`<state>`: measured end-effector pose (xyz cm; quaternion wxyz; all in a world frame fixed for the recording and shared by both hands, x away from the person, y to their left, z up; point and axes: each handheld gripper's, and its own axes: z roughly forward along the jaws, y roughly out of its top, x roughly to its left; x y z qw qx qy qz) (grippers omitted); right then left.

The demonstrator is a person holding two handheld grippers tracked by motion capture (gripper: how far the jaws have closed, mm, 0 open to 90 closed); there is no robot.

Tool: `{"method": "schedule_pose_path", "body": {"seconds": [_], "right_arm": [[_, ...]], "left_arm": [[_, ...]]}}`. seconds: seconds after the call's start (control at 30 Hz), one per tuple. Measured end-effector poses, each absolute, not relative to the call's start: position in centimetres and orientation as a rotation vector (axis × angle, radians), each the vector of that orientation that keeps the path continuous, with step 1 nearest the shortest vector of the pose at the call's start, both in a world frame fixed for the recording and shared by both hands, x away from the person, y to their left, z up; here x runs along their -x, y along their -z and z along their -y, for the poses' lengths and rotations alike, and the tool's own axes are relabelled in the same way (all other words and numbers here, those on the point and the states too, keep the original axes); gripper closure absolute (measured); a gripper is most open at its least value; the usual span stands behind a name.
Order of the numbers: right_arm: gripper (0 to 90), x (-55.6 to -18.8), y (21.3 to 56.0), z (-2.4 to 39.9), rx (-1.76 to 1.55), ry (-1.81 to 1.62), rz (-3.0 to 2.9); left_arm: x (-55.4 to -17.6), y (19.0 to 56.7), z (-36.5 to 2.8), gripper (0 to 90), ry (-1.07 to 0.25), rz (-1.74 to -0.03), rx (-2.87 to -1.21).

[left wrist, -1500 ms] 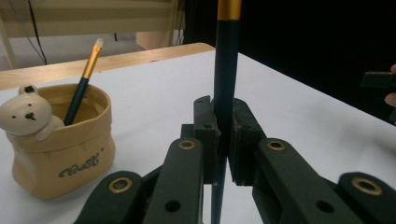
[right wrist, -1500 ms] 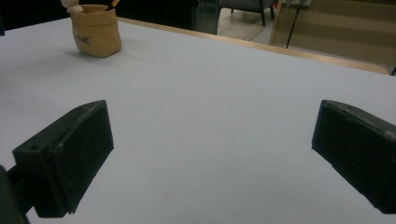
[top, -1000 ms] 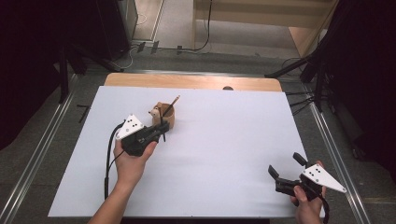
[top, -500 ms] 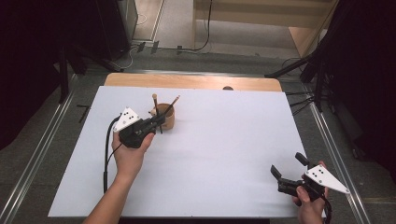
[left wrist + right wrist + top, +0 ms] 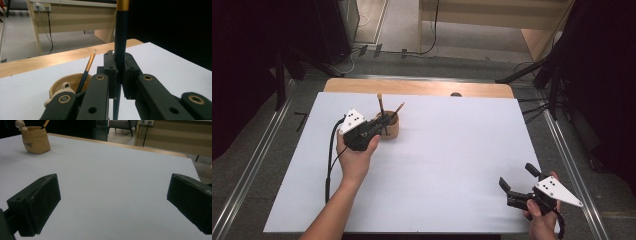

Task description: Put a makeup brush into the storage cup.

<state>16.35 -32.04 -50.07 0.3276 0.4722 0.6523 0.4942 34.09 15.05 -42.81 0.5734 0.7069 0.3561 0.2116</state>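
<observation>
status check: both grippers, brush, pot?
Left gripper shut on dark brush, upright beside the tan pot. Second brush leans in pot. Right gripper open, empty, over bare white table. Nothing obstructing.

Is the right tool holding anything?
No, the right tool has its jaws wide apart with bare table between them.

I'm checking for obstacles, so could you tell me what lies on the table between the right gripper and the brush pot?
Nothing: in the high view the white table is bare between the right gripper and the pot.
</observation>
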Motion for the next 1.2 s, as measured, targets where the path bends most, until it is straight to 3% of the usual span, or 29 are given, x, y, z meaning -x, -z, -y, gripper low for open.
{"method": "schedule_pose_path", "body": {"seconds": [1.2], "right_arm": [[0.0, -16.4, 50.3, 32.2, -1.256, -1.320, -1.712]], "left_arm": [[-38.2, 45.9, -11.9, 84.1, -0.674, -0.940, -1.643]]}}
